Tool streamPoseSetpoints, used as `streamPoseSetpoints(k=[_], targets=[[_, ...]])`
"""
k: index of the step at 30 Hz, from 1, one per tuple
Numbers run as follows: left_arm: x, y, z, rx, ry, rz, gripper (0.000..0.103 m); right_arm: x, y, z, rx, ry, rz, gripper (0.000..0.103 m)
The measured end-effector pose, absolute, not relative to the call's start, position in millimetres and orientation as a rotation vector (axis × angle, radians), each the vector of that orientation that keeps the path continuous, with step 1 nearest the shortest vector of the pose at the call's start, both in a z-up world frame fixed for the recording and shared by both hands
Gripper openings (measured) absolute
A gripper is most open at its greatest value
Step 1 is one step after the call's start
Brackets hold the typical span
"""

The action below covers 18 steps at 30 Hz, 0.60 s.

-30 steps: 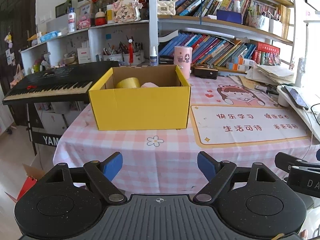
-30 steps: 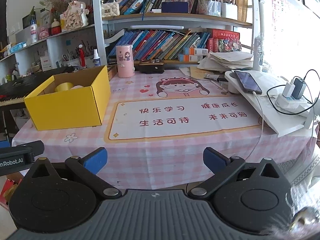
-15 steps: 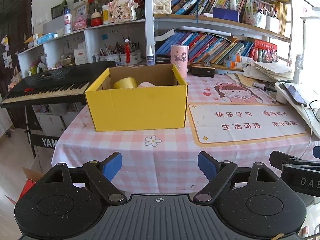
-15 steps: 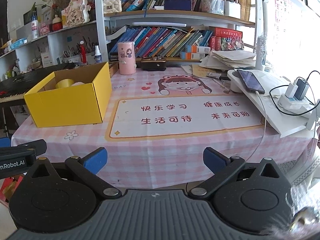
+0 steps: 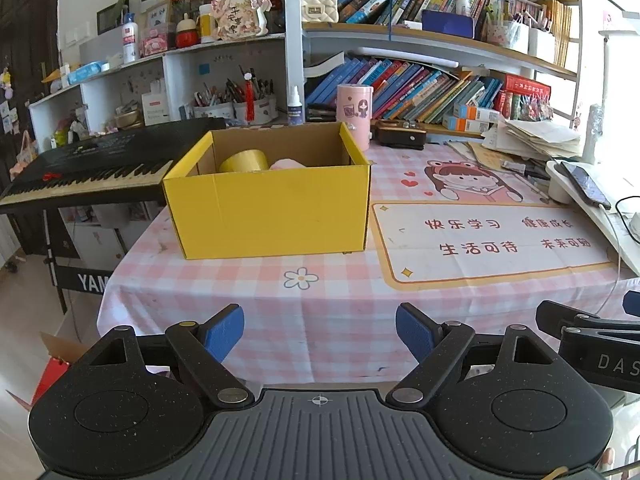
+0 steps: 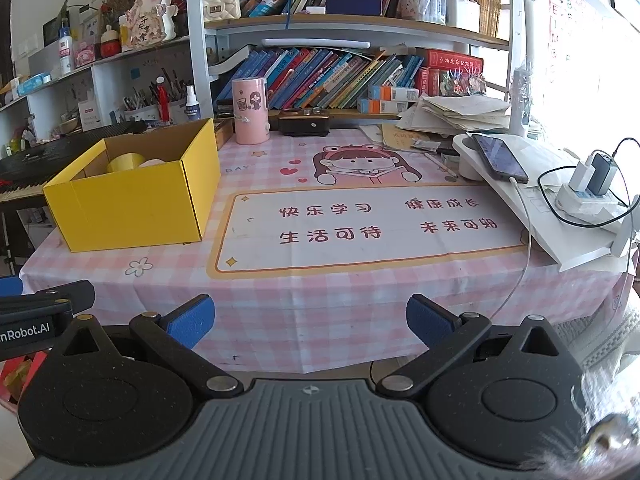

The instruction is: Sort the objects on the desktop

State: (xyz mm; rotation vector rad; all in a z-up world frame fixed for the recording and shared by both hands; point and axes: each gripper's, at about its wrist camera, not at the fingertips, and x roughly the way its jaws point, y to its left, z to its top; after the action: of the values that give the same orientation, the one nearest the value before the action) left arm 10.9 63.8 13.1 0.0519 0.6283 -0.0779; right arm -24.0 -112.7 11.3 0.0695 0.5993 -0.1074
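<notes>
Left gripper [image 5: 320,330]: lower centre of the left wrist view, held off the near edge of the table; blue-padded jaws spread wide with nothing between them. Its outer housing also shows at the lower left edge of the right wrist view, cut off by the frame.

Right gripper [image 6: 310,320]: lower centre of the right wrist view, likewise short of the table edge; jaws wide apart and empty. Part of its body intrudes at the lower right of the left wrist view, lettering cut off.

Yellow cardboard box [image 5: 272,210]: open-topped, left of centre in the left wrist view, standing on the pink checked tablecloth [image 5: 320,300] just beside the printed desk mat [image 5: 492,240].

Contents of box: yellow tape roll [image 5: 244,161], only its upper part visible above the front wall; a pale pink item [image 5: 288,165] beside it, mostly hidden, kind not discernible. Anything lower in the box is out of sight.

Pink cylindrical holder [image 5: 354,114]: upright behind the box's back right corner, base hidden by the box.

Black keyboard [image 5: 100,168]: left of the frame, its right end hidden behind the box.

Smartphone [image 6: 500,158]: right of the right wrist view, on a white stand, cable attached.

Bookshelves [image 6: 360,76]: upper background, titles illegible.
</notes>
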Motion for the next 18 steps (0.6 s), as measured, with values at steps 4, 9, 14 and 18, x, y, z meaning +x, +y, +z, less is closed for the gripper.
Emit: streamPoseSetpoints(k=[4,9,14,18], targets=[[11.8,64.0,12.4,0.051,0.632,-0.080,0.085,-23.5,-112.9,12.0,0.070,0.599,-0.106,0.103],[13.1,64.1,10.8,0.050,0.635,-0.082,0.085,-22.1,-112.7,10.5,0.065,0.603,-0.102,0.103],[14.0,64.3,10.4,0.047,0.640,-0.085,0.085,-22.3,-112.7,10.8,0.063,0.599,-0.100,0.103],[13.8,64.2,9.7,0.048,0.647,-0.085,0.085,-21.8,-111.3,11.5,0.063,0.600,-0.100,0.103]])
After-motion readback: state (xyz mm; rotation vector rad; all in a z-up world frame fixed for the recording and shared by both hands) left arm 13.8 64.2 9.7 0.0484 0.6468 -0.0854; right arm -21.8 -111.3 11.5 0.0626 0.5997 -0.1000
